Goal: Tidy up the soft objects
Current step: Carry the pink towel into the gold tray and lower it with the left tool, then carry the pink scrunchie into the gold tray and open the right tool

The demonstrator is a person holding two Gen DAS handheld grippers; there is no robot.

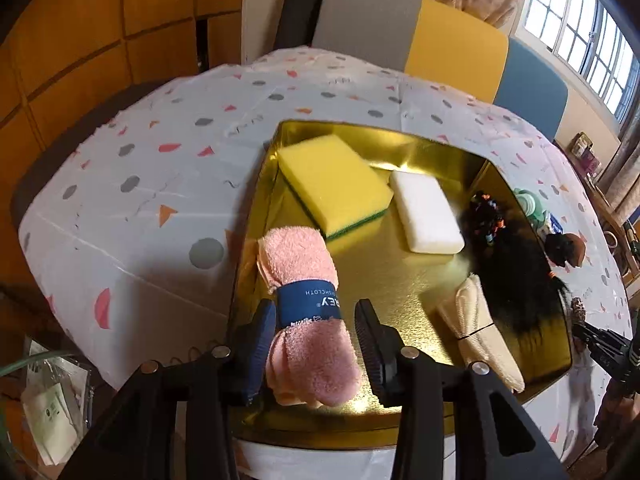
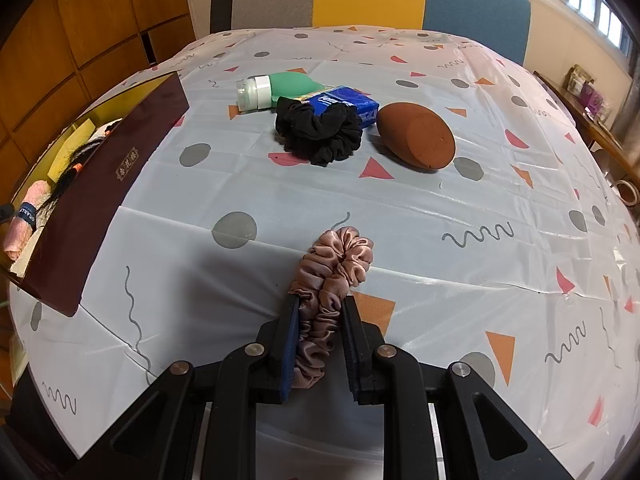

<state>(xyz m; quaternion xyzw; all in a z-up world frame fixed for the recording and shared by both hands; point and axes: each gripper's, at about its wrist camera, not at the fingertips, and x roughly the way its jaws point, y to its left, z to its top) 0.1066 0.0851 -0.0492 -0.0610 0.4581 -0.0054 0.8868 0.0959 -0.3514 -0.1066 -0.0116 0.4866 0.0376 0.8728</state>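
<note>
Patterned tabletop [image 2: 400, 200]: left claw [image 1: 314, 336] apart around pink washcloth roll [image 1: 308, 320] over gold box [image 1: 400, 272], likely releasing; right claw [image 2: 320, 320] clamped on satin scrunchie [image 2: 332, 276], probably boxing next.

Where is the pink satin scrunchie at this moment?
In the right wrist view the pink satin scrunchie sits between the fingers of the right gripper, low in the middle, over the patterned tablecloth and nearer the camera than the black scrunchie.

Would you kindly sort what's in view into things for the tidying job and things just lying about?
Job: pink washcloth, yellow sponge, white sponge, pink scrunchie, black scrunchie, brown sponge, gold box.

Lying about: green bottle, tissue pack, tape roll.
</note>
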